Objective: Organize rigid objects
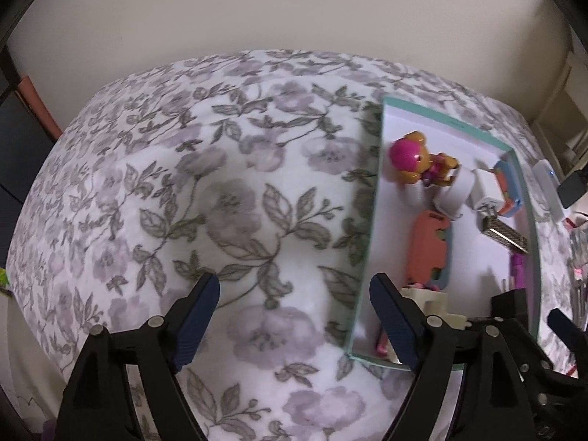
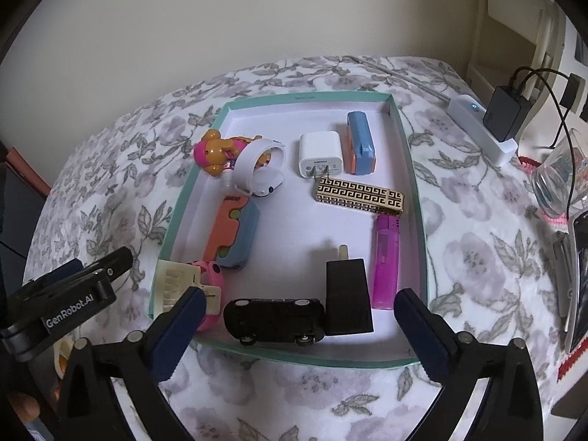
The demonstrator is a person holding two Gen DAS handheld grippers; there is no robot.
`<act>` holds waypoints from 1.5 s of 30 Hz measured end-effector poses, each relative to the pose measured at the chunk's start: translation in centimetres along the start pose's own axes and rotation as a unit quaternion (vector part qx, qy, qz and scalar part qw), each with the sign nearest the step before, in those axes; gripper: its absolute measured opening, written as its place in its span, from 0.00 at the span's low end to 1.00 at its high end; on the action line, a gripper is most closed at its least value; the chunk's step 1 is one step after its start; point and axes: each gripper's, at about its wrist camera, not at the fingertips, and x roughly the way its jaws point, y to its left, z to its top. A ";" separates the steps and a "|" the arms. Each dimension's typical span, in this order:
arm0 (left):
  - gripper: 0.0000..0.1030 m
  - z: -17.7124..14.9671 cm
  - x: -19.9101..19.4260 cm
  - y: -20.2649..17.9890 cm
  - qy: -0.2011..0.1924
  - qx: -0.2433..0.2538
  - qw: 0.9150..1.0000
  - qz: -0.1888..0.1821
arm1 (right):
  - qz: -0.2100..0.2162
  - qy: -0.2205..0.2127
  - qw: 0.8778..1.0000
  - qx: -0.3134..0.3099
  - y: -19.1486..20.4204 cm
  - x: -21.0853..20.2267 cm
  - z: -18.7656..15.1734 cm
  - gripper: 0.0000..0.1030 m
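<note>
Left gripper (image 1: 294, 310), right gripper (image 2: 299, 325) angled steeply down, jaws wide.

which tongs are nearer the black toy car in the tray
Right. The right tongs stand open just over the black toy car at the tray's near edge. The left tongs are off to the tray's left, mostly over the floral cloth.

left gripper (image 1: 294, 316): angled steeply down, jaws spread wide, nothing between the blue pads
right gripper (image 2: 299, 327): angled steeply down, jaws at full spread, pads touching nothing
left gripper in right wrist view (image 2: 66, 294): black body at the left edge, just beside the right gripper's left finger
</note>
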 end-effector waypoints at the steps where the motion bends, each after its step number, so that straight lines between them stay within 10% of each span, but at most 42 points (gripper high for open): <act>1: 0.90 0.0 0.1 0.1 0.001 -0.001 1.000 0.003 | 0.000 0.000 1.000 0.000 0.0 0.0 0.0 1.00; 45: 0.94 -3.8 -7.0 4.5 -0.049 0.018 0.998 0.043 | -0.020 -0.039 0.998 -0.051 4.4 -5.3 -2.4 1.00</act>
